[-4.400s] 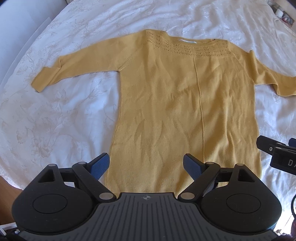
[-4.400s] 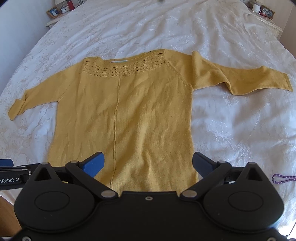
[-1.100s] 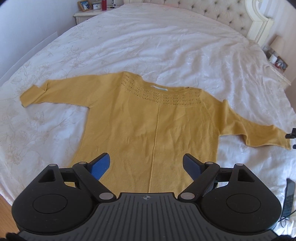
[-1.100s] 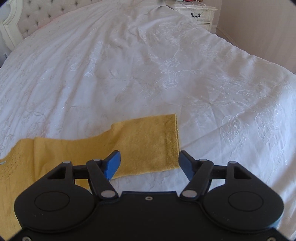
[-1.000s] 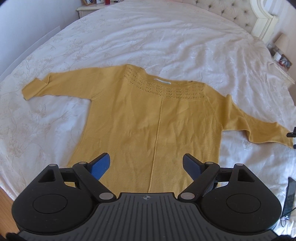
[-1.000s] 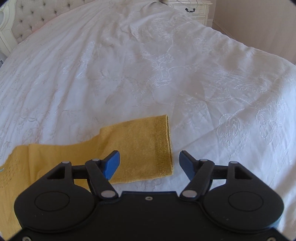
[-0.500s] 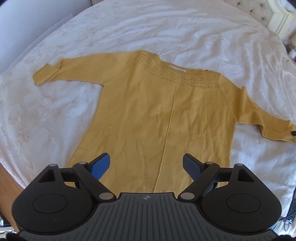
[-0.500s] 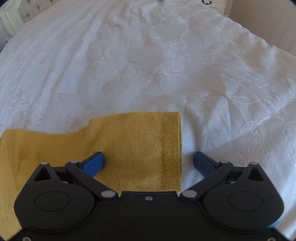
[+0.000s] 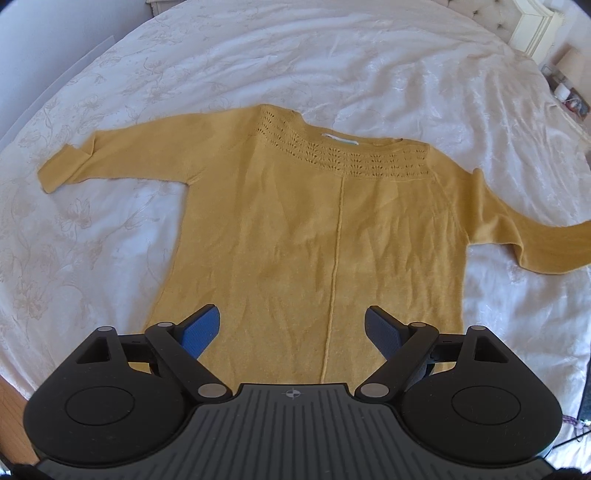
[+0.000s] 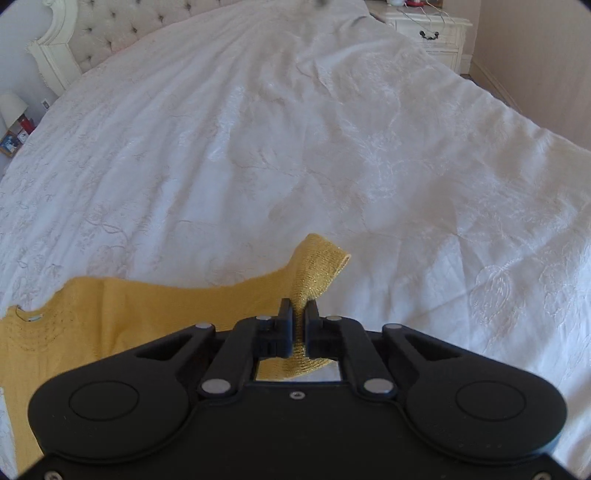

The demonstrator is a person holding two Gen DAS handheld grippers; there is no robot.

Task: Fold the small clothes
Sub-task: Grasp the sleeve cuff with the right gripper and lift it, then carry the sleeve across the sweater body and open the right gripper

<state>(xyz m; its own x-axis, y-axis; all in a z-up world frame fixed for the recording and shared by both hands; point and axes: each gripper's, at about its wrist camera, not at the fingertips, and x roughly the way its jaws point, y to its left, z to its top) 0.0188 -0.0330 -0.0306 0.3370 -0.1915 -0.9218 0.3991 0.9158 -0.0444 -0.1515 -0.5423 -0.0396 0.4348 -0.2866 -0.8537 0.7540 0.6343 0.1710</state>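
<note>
Our right gripper (image 10: 299,310) is clamped on the cuff (image 10: 319,266) of one sleeve of the yellow sweater (image 9: 332,236), the pinched knit rising in a small fold above the pads and off the bed (image 10: 332,147). Our left gripper (image 9: 293,325) hangs over the sweater's lower hem with its blue-padded fingers (image 9: 201,326) spread wide and nothing between them.

The sweater lies flat, front up, near the foot edge of the bed, its neckline (image 9: 343,157) toward the tufted headboard (image 10: 122,33). The other sleeve (image 9: 114,155) stretches toward the bed's left edge, its end folded back on itself.

In the left wrist view the gripped sleeve runs off the right edge, so the right gripper is out of sight there. In the right wrist view only the collar and shoulder show, and the gripper body hides the hem.

We count one sweater, two sleeves, two grippers, and a nightstand (image 10: 432,26) at the far corner, its items too small to make out.
</note>
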